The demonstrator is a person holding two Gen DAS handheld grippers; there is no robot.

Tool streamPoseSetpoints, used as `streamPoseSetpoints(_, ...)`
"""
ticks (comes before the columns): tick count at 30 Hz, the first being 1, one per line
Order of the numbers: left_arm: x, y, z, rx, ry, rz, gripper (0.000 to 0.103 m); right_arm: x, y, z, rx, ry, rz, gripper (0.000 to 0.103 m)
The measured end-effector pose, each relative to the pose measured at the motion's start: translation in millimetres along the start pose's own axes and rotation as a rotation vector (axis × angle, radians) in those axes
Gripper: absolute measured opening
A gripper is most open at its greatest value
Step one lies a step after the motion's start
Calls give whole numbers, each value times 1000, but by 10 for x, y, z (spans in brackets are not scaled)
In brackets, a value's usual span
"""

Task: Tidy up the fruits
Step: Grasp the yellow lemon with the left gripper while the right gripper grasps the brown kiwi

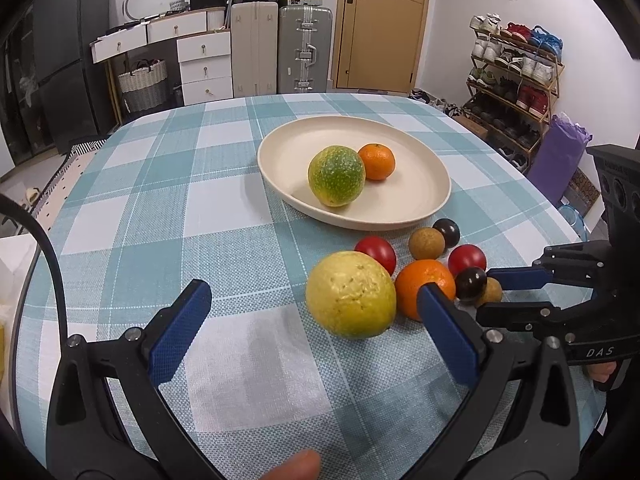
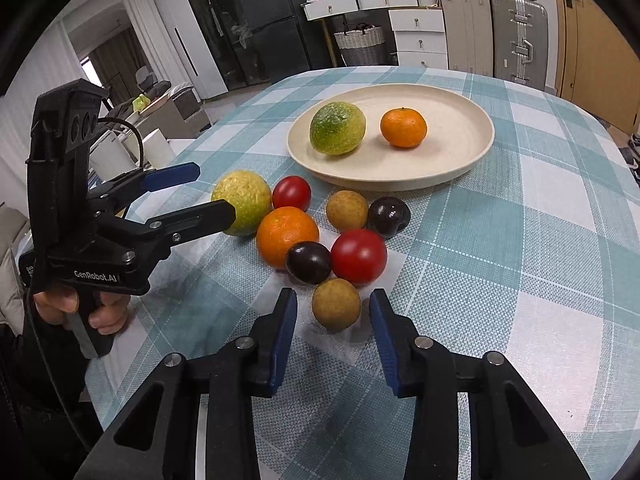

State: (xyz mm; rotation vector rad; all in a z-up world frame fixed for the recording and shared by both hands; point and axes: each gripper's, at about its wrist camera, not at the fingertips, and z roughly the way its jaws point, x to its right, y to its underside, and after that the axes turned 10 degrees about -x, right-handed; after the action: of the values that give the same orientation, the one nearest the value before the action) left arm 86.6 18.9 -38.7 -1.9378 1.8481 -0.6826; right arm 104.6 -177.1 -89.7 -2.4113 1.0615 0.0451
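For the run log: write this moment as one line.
plate: green fruit, small orange | left gripper: open by yellow fruit | right gripper: open around brown fruit

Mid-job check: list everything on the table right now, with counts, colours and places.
plate: 1, cream, far centre of the table
green-yellow citrus: 1, on the plate
small orange: 1, on the plate, beside it
yellow citrus: 1, on the cloth, left of the cluster
large orange: 1, on the cloth
red fruits: 2, on the cloth
dark plums: 2, on the cloth
tan round fruits: 2, one between the right tongs
tablecloth: 1, teal and white check
left tongs: open, at the yellow citrus
right tongs: open
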Motion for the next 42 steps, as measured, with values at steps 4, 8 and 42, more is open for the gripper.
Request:
streamPoseSetpoints(4, -12, 1, 10, -1, 1, -4, 103, -35, 2, 9, -4, 11, -17, 32)
streamPoseSetpoints(8, -14, 0, 14, -3, 3, -2, 103, -61, 23, 13, -2, 40, -51, 25)
streamPoseSetpoints(42, 103, -11, 149, -67, 123, 34, 47, 167, 12, -395, 165, 28, 41, 25)
